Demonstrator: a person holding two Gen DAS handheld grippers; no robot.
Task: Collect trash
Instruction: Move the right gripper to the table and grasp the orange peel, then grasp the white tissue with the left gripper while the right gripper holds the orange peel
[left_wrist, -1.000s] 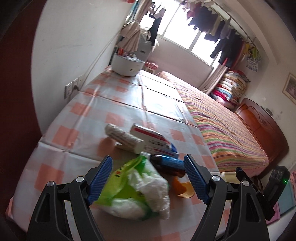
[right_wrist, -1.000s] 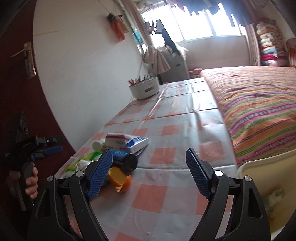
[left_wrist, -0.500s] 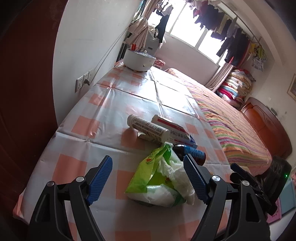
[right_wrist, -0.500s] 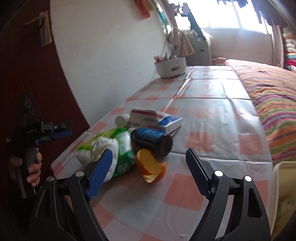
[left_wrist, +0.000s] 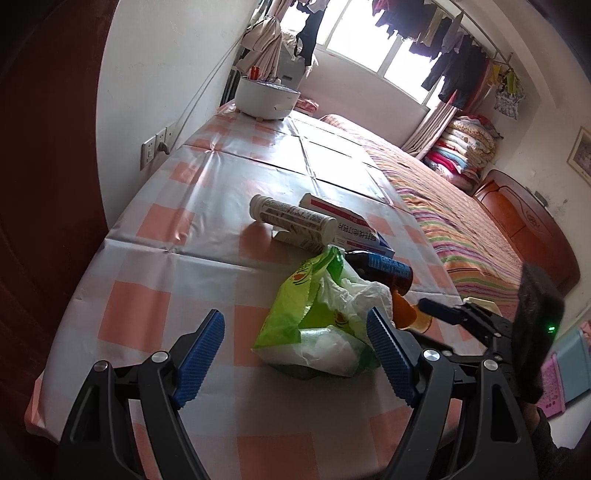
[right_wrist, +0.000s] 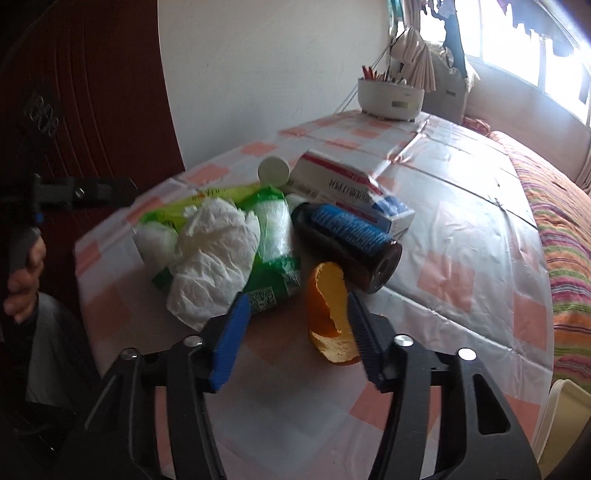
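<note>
**A:** Why does the trash sit in one heap at the near end of the table (left_wrist: 192, 192)?

**B:** Probably so it can be picked off piece by piece. The green wrapper stuffed with white tissue (right_wrist: 221, 251) lies nearest the corner. The brown bottle with a blue label (right_wrist: 347, 247) lies on its side just behind it, and the white tube (left_wrist: 293, 219) rests against the red-and-white carton (right_wrist: 347, 186) farther back.

**A:** And the right tongs (right_wrist: 295, 336)?

**B:** They point at the orange peel (right_wrist: 328, 314). The jaws are partly closed around it. The right pad is at the curled rim and the left pad is still clear, so nothing is held yet. The peel stands on edge, which gives the pads two faces to pinch.

**A:** The left tongs (left_wrist: 295, 354)?

**B:** They are spread wide and empty, low over the table edge, with the wrapper just beyond the right pad. I judge they wait their turn, staying off the heap so the other tool can work.

**A:** Where does the trash go?

**B:** Likely the pale bin (right_wrist: 569, 417), whose rim shows beside the table at the bed (right_wrist: 561, 206) side.
</note>
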